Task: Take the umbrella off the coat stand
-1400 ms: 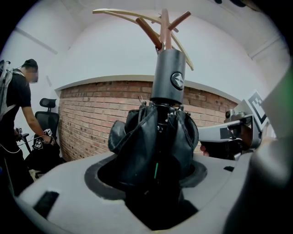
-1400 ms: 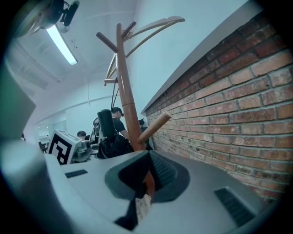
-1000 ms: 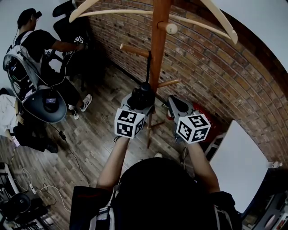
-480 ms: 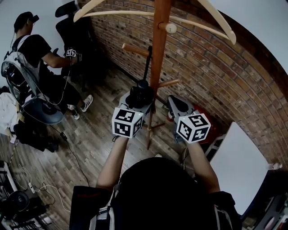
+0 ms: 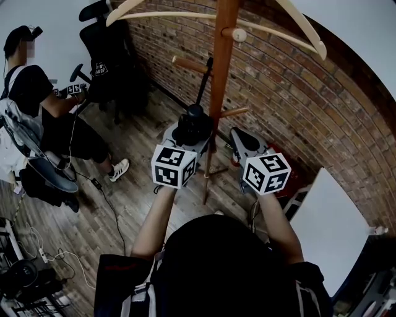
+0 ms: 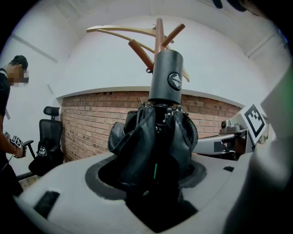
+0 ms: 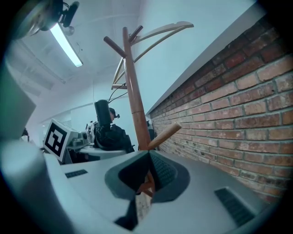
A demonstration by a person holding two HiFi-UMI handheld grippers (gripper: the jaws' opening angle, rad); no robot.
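Observation:
A folded black umbrella (image 5: 192, 127) stands upright between the jaws of my left gripper (image 5: 185, 135), which is shut on its bunched canopy (image 6: 153, 146). Its cylindrical handle (image 6: 167, 77) points up. A black strap (image 5: 203, 83) runs from it up to a wooden peg (image 5: 189, 64) of the coat stand (image 5: 219, 93). My right gripper (image 5: 244, 143) hovers just right of the pole, level with the left one, its jaws together and holding nothing (image 7: 147, 176). In the right gripper view the pole (image 7: 135, 100) rises straight ahead, with a lower peg (image 7: 165, 135) beside it.
A brick wall (image 5: 297, 93) runs behind the stand. Wooden hangers (image 5: 185, 15) spread from its top. A person (image 5: 37, 105) and a black office chair (image 5: 108, 56) are at the far left. A white board (image 5: 328, 229) leans at the right. Cables (image 5: 62, 260) lie on the wood floor.
My left gripper has risen slightly with the umbrella still in it. The right gripper has stayed put. The person in the background has shifted to the left.

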